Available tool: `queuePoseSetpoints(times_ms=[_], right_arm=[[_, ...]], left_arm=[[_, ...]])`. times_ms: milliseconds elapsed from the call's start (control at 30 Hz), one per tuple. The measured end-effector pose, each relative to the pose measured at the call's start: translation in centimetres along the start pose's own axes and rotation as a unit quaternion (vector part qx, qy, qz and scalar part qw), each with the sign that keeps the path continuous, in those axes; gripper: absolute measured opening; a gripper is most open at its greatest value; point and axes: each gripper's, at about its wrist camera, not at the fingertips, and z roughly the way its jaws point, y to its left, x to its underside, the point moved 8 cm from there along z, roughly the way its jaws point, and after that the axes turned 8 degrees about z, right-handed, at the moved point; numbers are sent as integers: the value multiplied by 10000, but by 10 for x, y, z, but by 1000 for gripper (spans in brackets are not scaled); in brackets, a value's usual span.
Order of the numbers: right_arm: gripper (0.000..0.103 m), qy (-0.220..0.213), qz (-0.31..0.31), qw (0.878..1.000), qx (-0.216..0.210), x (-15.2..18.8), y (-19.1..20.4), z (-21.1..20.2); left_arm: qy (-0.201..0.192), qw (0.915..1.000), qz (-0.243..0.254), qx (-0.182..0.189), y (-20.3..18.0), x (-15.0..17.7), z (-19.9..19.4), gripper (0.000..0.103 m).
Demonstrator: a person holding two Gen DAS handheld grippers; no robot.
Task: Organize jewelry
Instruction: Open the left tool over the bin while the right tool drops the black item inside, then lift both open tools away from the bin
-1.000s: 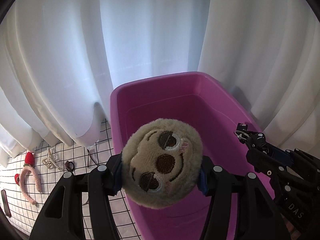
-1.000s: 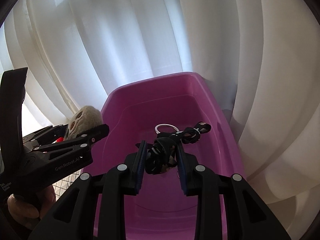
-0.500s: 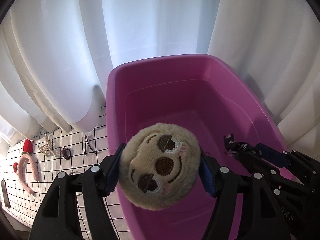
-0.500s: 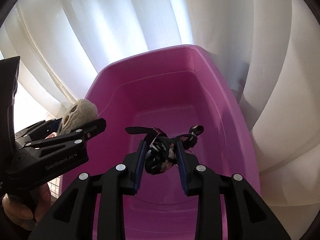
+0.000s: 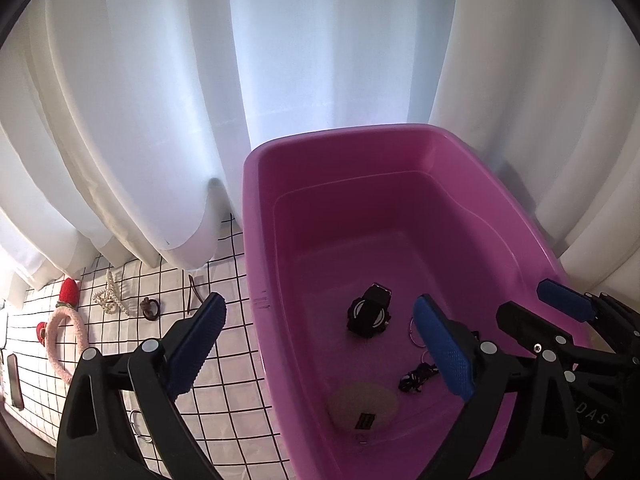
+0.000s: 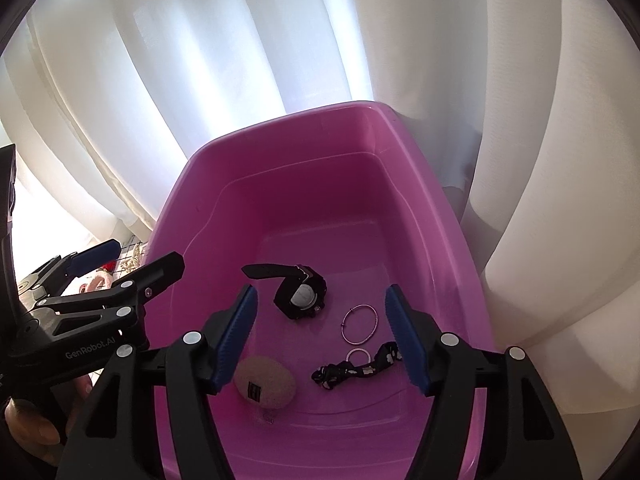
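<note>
A pink plastic bin (image 5: 256,216) (image 6: 188,184) stands against the curtain. On its floor lie a black watch (image 5: 369,313) (image 6: 301,293), a beige plush piece face down (image 5: 363,404) (image 6: 265,384), a black patterned strap (image 5: 417,375) (image 6: 356,368) and two silver rings (image 6: 359,323). My left gripper (image 5: 320,352) is open and empty over the bin's left rim. My right gripper (image 6: 322,340) is open and empty above the bin; it also shows in the left wrist view (image 5: 560,320).
Left of the bin, on a white grid-pattern cloth (image 5: 224,368), lie a pink headband with red strawberries (image 5: 60,332), a pearl hair clip (image 5: 108,296), a brown hair tie (image 5: 150,308) and a thin dark pin (image 5: 194,292). White curtains (image 5: 160,100) hang close behind.
Both grippers opened. The plush piece dropped from my left gripper and the black strap from my right gripper; both now lie on the bin floor.
</note>
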Motion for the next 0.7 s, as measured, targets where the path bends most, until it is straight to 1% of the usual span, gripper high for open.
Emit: queuePoseSetpoints(times_ms=[167, 367, 567, 700], right_arm=[[64, 4, -16, 10000, -24, 1, 3, -1], [66, -11, 10, 9999, -155, 1, 9, -2], [67, -126, 58, 9995, -299, -2, 16, -8], [67, -158, 17, 9992, -366, -2, 28, -8]], left_arm=[[-21, 10000, -63, -51, 8, 3, -5, 93], [-19, 9997, -237, -67, 20, 7, -12, 93], [-119, 9993, -356, -78, 32, 13, -24, 93], [-164, 9986, -492, -88, 45, 19, -32, 93]])
